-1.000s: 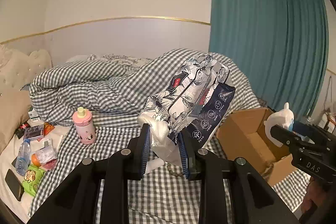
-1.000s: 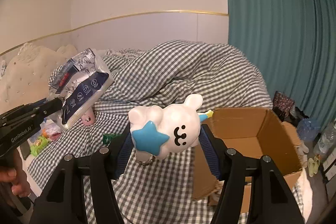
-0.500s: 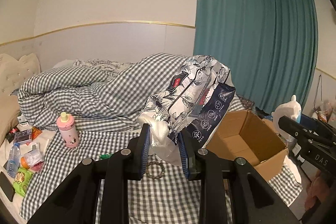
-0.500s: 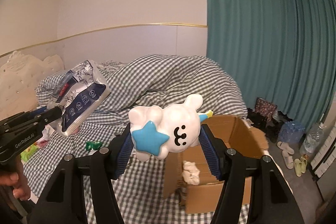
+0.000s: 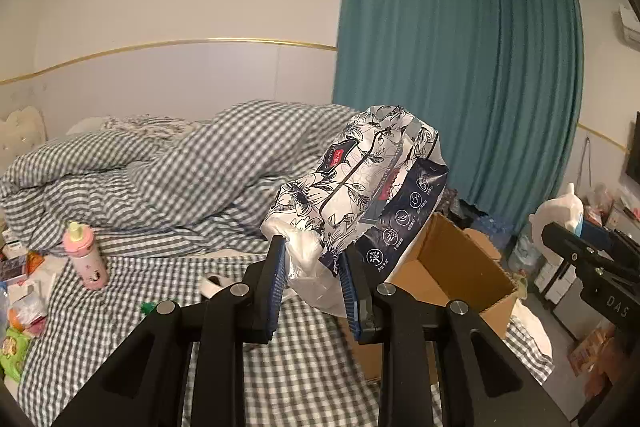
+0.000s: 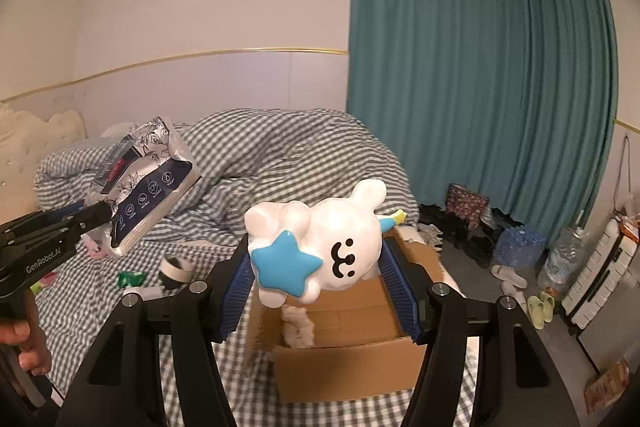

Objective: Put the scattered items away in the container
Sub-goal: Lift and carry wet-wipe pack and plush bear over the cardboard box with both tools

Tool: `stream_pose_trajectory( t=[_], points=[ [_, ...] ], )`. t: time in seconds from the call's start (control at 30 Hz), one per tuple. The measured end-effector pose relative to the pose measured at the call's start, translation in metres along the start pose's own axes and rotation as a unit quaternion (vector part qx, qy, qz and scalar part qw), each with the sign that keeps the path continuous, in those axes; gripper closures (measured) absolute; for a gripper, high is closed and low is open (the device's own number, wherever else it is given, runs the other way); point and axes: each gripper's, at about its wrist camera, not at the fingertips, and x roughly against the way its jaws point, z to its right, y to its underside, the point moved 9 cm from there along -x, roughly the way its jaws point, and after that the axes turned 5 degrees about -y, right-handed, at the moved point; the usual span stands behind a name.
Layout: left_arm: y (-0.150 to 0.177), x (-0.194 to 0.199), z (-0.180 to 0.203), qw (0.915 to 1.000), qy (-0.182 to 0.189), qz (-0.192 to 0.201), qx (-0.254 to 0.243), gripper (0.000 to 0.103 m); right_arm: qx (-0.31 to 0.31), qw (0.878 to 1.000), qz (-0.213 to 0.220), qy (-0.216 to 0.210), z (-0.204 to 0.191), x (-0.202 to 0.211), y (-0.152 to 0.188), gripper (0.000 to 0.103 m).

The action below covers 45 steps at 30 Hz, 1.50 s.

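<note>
- Here, the left gripper (image 5: 312,279) has its jaws pinched on the thin plastic end of a tissue pack (image 5: 356,187); the pack is held in the air above the bed (image 5: 120,327).
- The pack's long axis rises from the jaws up and to the right in the left wrist view; its flower-print face is turned up, its dark blue side faces the box (image 5: 452,279).
- The right gripper (image 6: 320,287) has its jaws spread wide and closed on a white toy (image 6: 320,243), one blue pad on each side.
- The toy lies tilted; its long axis runs from lower left to upper right in the right wrist view, with the ear at the upper right. Its face and a blue star (image 6: 286,263) are turned toward the camera.
- The toy hangs in front of the box's open top in this view; whether it is directly above the opening cannot be told.
- The cardboard box stands open at the bed's edge, flaps up. Inside it a small pale fluffy thing (image 6: 298,325) lies on the floor; the rest of the inside is hidden by the toy.
- On the checked bedspread lie a tape roll (image 6: 176,269) and a green packet (image 6: 132,279), near each other.
- A pink bottle (image 5: 84,255) stands upright further left, with loose packets (image 5: 20,307) beside it.
- A checked duvet (image 5: 180,171) is heaped behind; a teal curtain (image 5: 460,99) hangs at the right.
</note>
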Motion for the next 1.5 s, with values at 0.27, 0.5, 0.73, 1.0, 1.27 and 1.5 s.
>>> stream_pose_trajectory(
  t=[0.27,0.5,0.73,1.0,1.27,1.5],
  points=[
    [-0.001,-0.021,0.042,0.9995,0.022,-0.009,-0.020,0.077,-0.008,1.000,-0.004,0.021,0.040,-0.004,0.002,0.042],
    [0.001,-0.036,0.070,0.9986,0.033,-0.019,-0.036,0.077,-0.015,0.999,-0.010,0.033,0.064,-0.010,0.005,0.042],
    [0.002,-0.055,0.085,0.9977,0.037,-0.031,-0.046,0.077,-0.015,0.999,-0.020,0.035,0.070,-0.024,0.007,0.042],
    [0.008,-0.091,0.107,0.9947,0.048,-0.057,-0.071,0.077,-0.017,0.998,-0.056,0.026,0.081,-0.057,0.018,0.042],
    [0.025,-0.133,0.128,0.9884,0.058,-0.106,-0.092,0.077,-0.010,0.994,-0.106,0.010,0.087,-0.095,0.035,0.042],
    [0.047,-0.169,0.143,0.9795,0.060,-0.151,-0.119,0.077,-0.005,0.986,-0.168,-0.004,0.088,-0.130,0.065,0.042]
  ],
)
